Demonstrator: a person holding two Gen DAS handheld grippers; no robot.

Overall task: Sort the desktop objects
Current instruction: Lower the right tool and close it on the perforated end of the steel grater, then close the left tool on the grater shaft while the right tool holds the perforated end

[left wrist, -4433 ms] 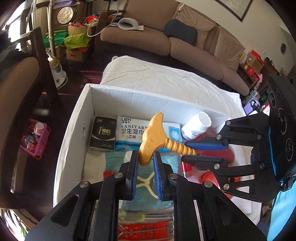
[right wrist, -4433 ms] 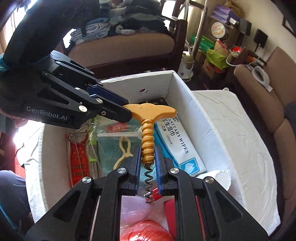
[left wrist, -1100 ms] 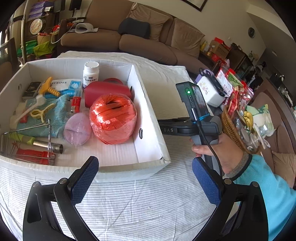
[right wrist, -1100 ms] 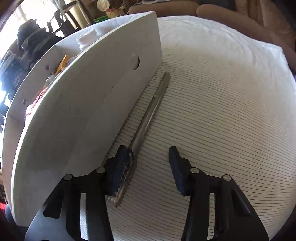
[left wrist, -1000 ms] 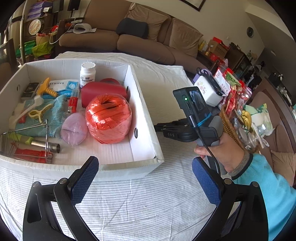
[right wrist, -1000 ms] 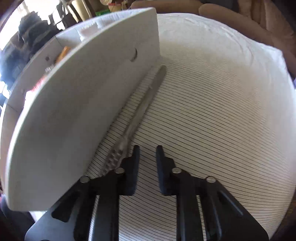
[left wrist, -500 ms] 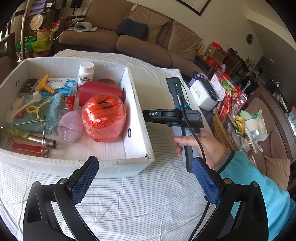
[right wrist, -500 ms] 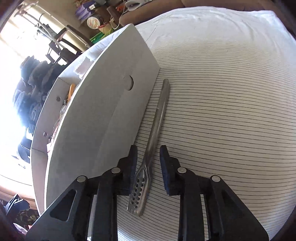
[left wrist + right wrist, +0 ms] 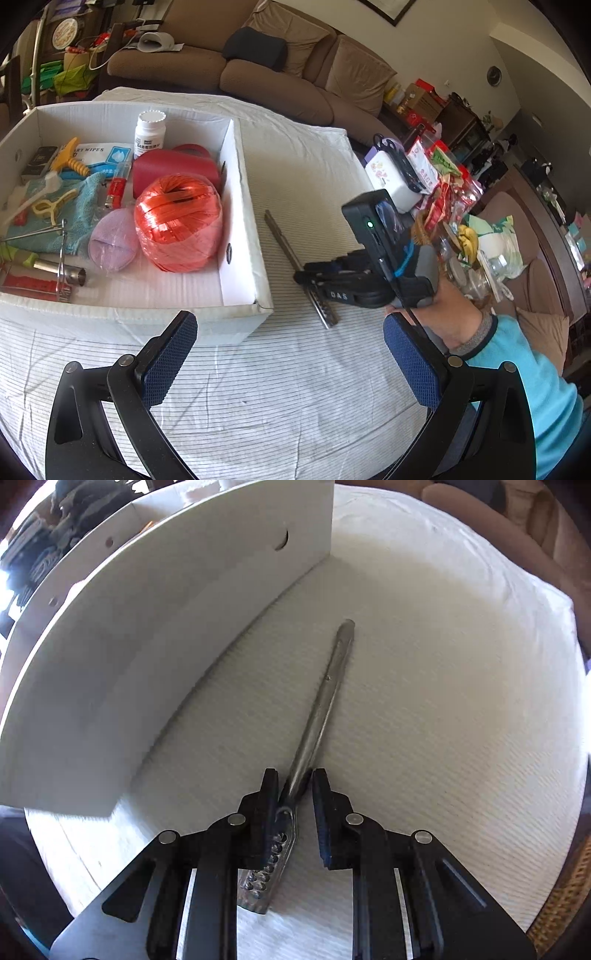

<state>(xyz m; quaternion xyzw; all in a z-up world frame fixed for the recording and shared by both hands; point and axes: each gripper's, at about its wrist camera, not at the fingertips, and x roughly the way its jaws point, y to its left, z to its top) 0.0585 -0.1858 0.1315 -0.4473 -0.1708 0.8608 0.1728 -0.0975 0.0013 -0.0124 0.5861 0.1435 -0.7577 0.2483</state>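
Since half second ago, right gripper jaws have been closing around metal tongs, narrow gap remaining, left pad against it, right pad apart (not clamped). Tongs flat on striped cloth, handle toward 12 o'clock, white box at 10 o'clock. Left gripper spread wide, empty, hovering above cloth.

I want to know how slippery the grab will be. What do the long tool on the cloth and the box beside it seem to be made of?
Long tool: apparently bare metal, likely steel; grey, with a shiny streak along the handle and punched holes in the flat end.
Box: probably white corrugated cardboard; matte walls with faint ribbing.
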